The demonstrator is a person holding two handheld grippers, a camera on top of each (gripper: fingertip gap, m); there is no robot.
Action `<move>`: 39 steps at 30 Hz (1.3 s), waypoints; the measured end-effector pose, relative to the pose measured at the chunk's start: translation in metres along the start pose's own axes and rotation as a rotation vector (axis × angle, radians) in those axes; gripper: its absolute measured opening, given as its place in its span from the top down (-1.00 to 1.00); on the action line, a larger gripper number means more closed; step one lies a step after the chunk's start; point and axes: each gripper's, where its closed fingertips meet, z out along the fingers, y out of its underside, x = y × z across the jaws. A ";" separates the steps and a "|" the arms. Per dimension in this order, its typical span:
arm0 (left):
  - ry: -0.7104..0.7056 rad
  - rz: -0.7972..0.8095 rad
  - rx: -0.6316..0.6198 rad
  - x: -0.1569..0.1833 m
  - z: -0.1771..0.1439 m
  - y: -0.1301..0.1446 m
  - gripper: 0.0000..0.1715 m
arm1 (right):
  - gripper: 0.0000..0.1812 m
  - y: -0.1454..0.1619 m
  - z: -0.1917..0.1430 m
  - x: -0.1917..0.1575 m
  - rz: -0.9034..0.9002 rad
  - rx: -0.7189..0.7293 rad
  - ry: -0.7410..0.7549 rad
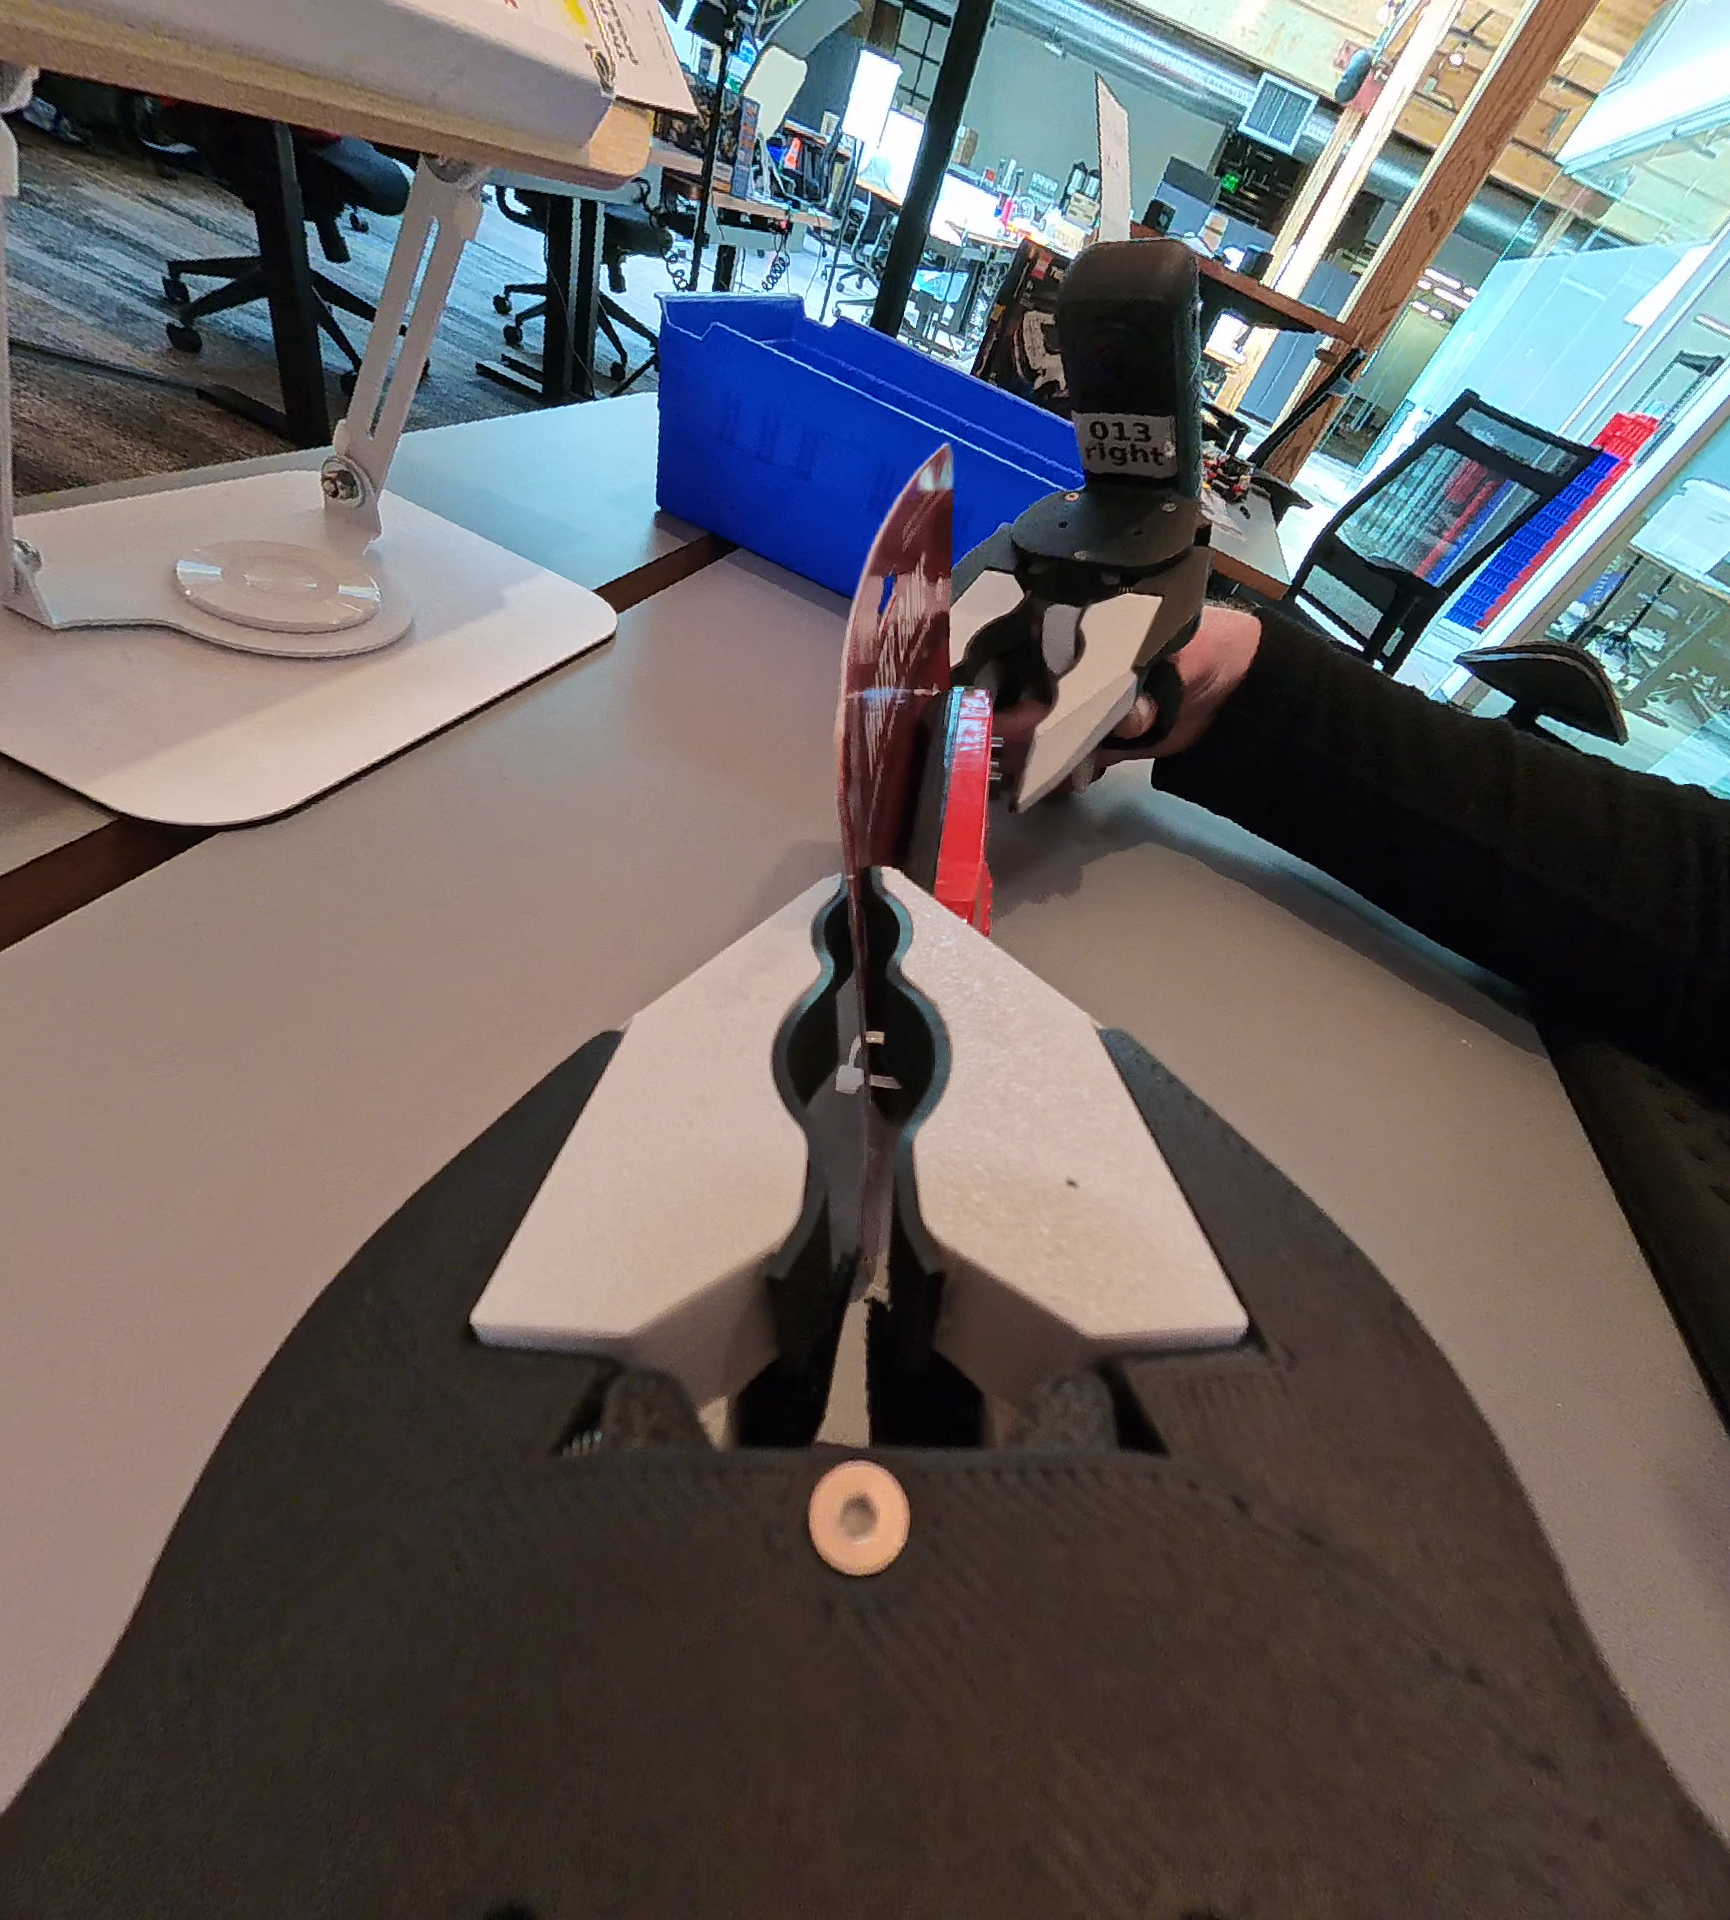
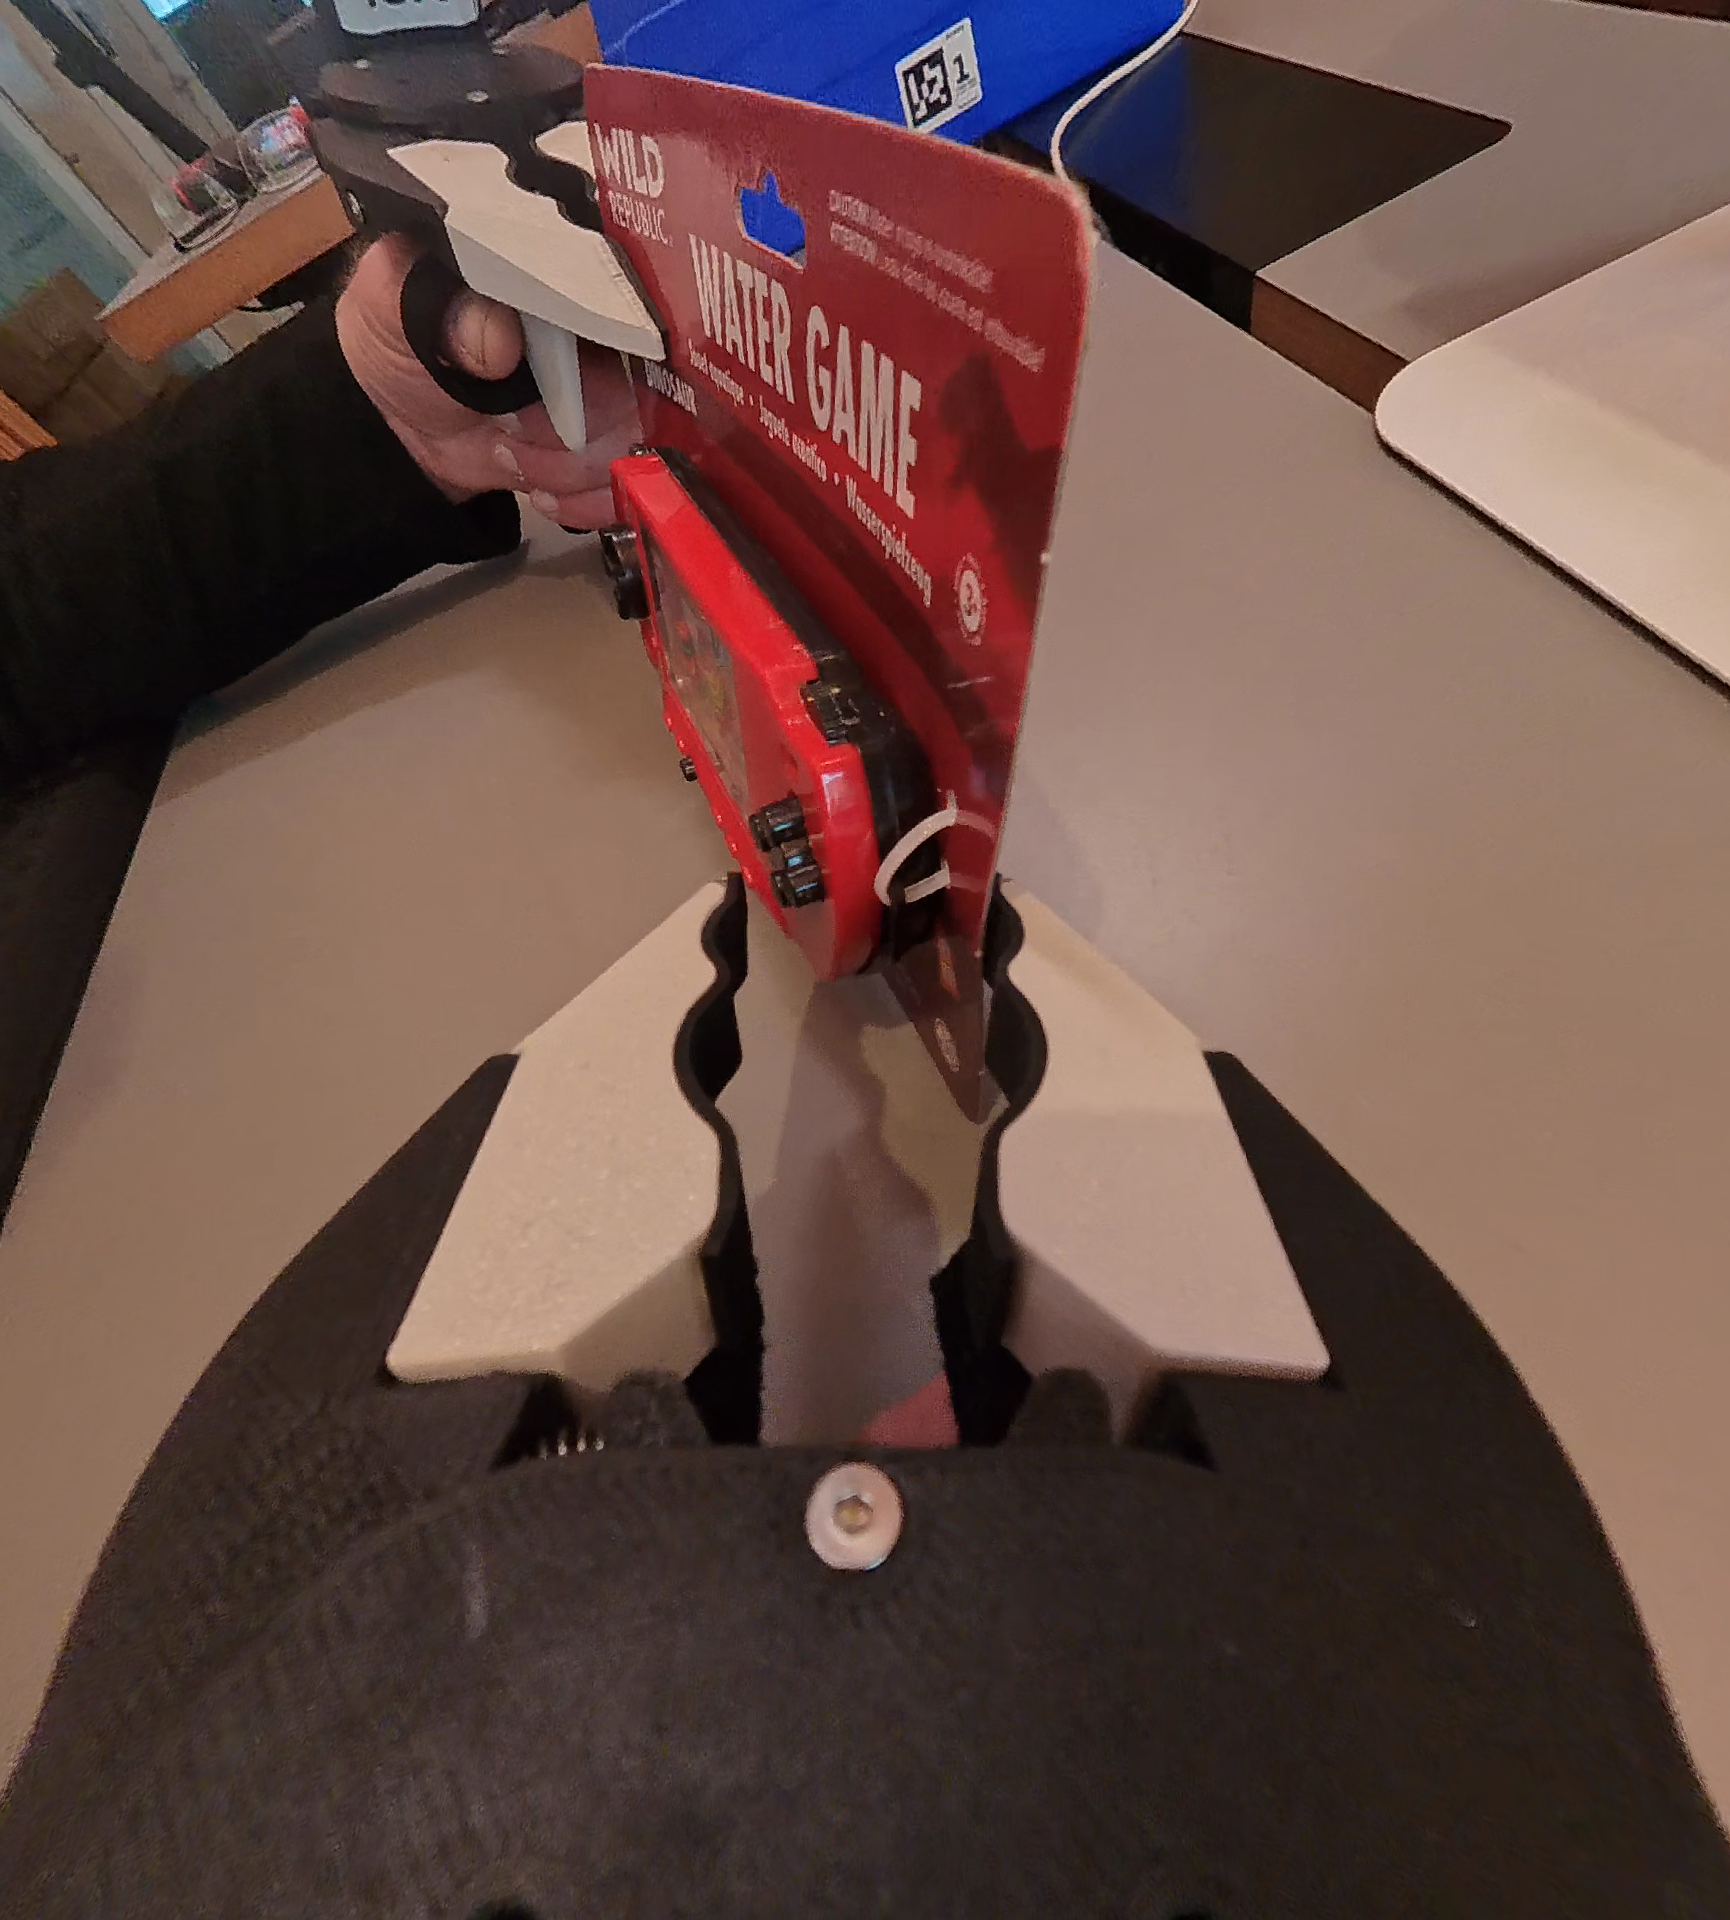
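left claw clamped on toy card; right claw apart, straddling it; blue bin behind, contents unseen

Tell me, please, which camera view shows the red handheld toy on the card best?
The right wrist view: the red handheld toy shows its face, side buttons and a white tie, mounted on the red card. The left wrist view shows only its thin edge behind the card.

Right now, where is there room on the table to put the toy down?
The grey table is bare between the toy card and the white stand base, and on the near side by the black sleeve. It is crowded around the blue bin.
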 end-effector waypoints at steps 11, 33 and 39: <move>0.002 -0.003 0.002 0.000 0.000 0.000 1.00 | 0.51 0.000 -0.001 -0.003 -0.001 -0.005 -0.012; 0.011 0.002 -0.004 0.003 0.002 0.001 1.00 | 0.59 -0.014 -0.003 0.001 0.032 0.073 -0.009; 0.005 0.003 -0.001 0.003 0.002 0.000 1.00 | 0.66 -0.014 -0.004 0.001 0.012 0.057 -0.002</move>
